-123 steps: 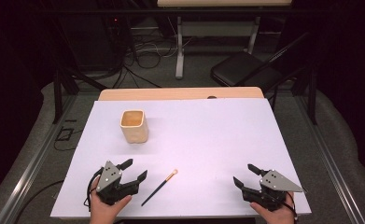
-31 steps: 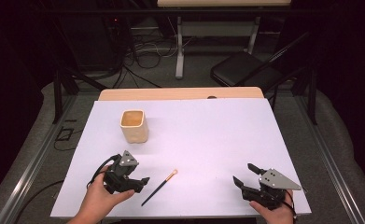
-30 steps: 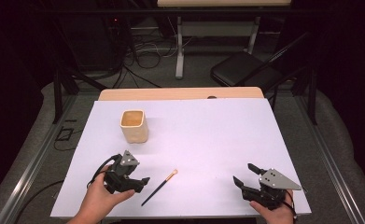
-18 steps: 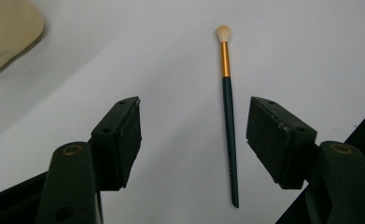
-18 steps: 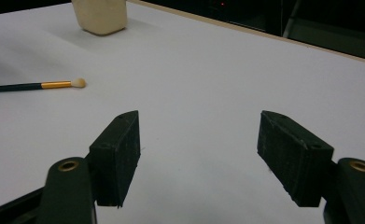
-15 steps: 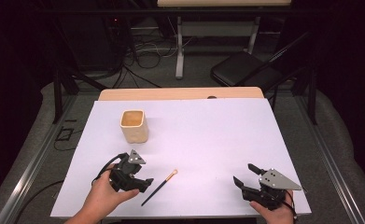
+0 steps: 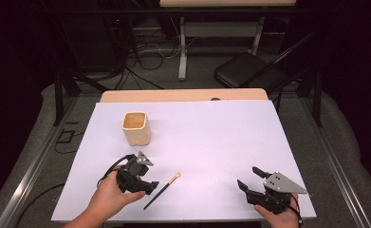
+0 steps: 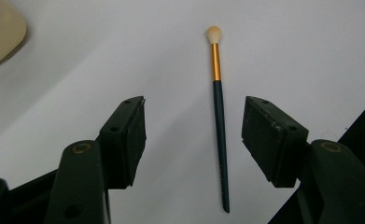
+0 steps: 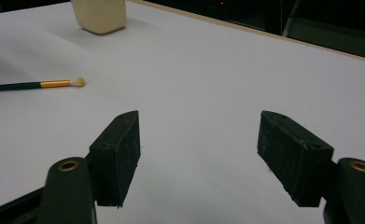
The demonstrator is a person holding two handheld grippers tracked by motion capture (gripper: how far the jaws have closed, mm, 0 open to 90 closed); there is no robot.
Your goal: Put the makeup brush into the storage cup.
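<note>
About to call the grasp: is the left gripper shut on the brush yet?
Not yet. The left gripper is open; its jaws have just been closing, with the brush lying flat between them, clear of both pads.

Beige cup (image 7: 136,128), white table (image 7: 221,137) (black chair (image 7: 247,69) behind)

high: above desk (image 7: 211,137), looking forward-down, far | left tool view: close over brush (image 8: 219,112) | right tool view: low, near; shares brush (image 9: 35,85), cup (image 9: 99,15)
</note>
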